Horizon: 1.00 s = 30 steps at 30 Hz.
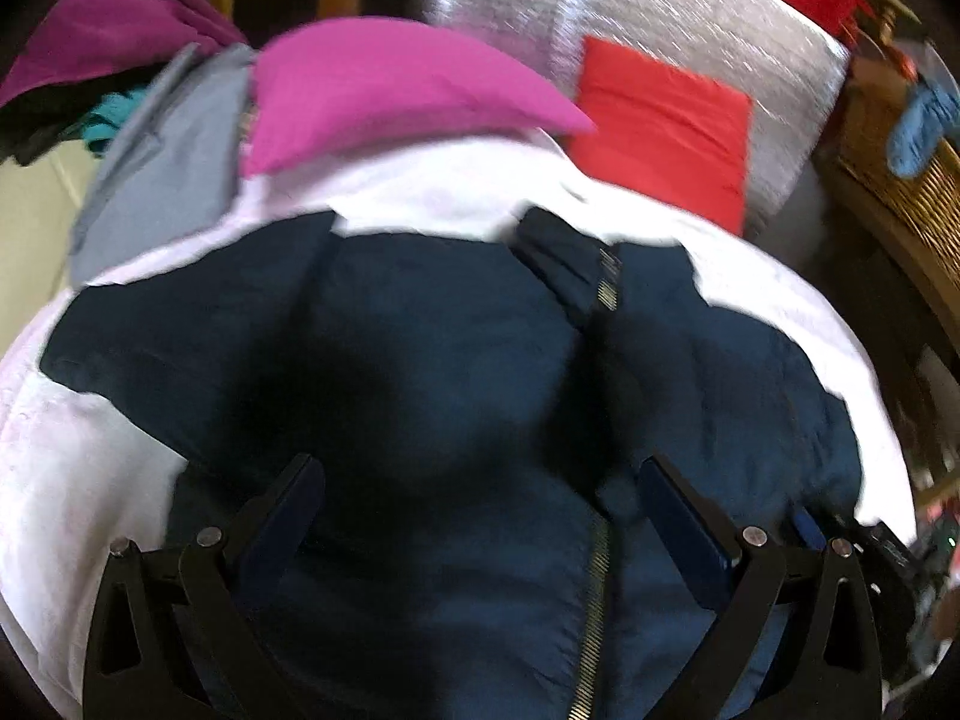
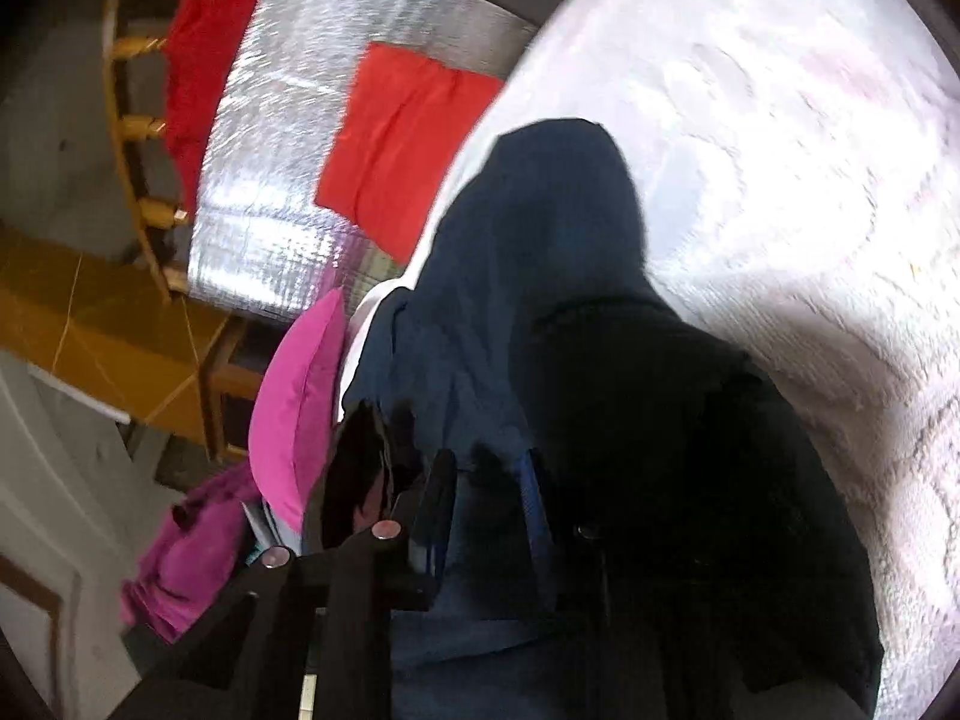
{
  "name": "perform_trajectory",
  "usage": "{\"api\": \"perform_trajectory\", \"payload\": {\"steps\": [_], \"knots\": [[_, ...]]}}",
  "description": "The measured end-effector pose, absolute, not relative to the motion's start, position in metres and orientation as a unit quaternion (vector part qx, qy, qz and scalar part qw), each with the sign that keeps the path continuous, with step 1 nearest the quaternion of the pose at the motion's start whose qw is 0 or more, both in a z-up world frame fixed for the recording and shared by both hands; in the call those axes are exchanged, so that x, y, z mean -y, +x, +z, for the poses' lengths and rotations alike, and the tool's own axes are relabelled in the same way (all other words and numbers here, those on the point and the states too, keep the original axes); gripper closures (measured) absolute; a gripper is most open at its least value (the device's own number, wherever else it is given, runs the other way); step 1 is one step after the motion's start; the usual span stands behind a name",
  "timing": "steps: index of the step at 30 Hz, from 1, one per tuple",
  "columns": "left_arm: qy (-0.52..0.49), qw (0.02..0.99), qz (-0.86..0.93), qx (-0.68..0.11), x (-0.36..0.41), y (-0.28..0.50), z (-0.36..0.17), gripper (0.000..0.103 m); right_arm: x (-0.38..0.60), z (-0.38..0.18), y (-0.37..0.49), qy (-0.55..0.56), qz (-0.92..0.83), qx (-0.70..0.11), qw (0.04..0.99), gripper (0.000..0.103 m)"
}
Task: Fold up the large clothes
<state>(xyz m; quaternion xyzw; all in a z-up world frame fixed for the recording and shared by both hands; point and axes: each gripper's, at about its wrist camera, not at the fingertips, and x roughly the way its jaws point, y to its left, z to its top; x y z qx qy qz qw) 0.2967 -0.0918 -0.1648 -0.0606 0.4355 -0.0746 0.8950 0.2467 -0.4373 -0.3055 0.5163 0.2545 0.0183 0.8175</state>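
A dark navy jacket (image 1: pixel 420 330) with a metal zipper (image 1: pixel 606 282) lies spread on a white quilted cover (image 1: pixel 90 480). My left gripper (image 1: pixel 480 462) hovers just over its middle, jaws wide apart with nothing between them. In the right wrist view the same jacket (image 2: pixel 540 228) runs away from me, a rounded end farthest off. My right gripper (image 2: pixel 487 474) sits at the jacket's near edge, its fingers close together with a bunch of navy cloth pinched between them. Much of the jacket near it is in deep shadow.
A pink cushion (image 1: pixel 390 78) and a grey garment (image 1: pixel 162 168) lie at the cover's far edge, with purple clothes (image 1: pixel 108 18) beyond. A folded red cloth (image 1: pixel 660 120) rests on a silver foil mat (image 1: pixel 510 0). A wicker basket (image 1: pixel 900 180) stands at the right, a wooden chair (image 2: pixel 132 120) behind the mat.
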Motion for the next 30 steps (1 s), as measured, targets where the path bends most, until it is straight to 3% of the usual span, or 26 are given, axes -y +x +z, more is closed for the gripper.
{"api": "perform_trajectory", "payload": {"steps": [6,17,22,25,26,27,28,30], "knots": [[-0.081,0.87,-0.127,-0.47,0.13,0.287,-0.154,0.0,0.424,-0.299,0.256,0.497,0.024,-0.234,0.835,0.077],[0.047,0.869,-0.068,-0.489,0.208,0.321,-0.14,0.0,0.423,-0.3,0.26,0.492,0.045,-0.205,0.845,0.076],[0.149,0.861,-0.047,-0.484,0.245,0.324,-0.159,0.0,0.423,-0.3,0.264,0.488,0.053,-0.198,0.849,0.076],[0.156,0.86,-0.038,-0.484,0.24,0.33,-0.169,0.002,0.422,-0.3,0.264,0.486,0.055,-0.195,0.85,0.076],[0.148,0.861,-0.039,-0.485,0.236,0.332,-0.172,0.005,0.422,-0.3,0.264,0.484,0.055,-0.195,0.851,0.076],[0.139,0.861,-0.04,-0.487,0.23,0.334,-0.174,0.024,0.422,-0.3,0.265,0.483,0.056,-0.194,0.852,0.076],[0.13,0.86,-0.043,-0.492,0.225,0.336,-0.175,0.052,0.421,-0.3,0.265,0.481,0.056,-0.194,0.853,0.076],[0.1,0.854,-0.056,-0.508,0.212,0.341,-0.174,0.069,0.421,-0.3,0.266,0.479,0.056,-0.192,0.855,0.076]]}}
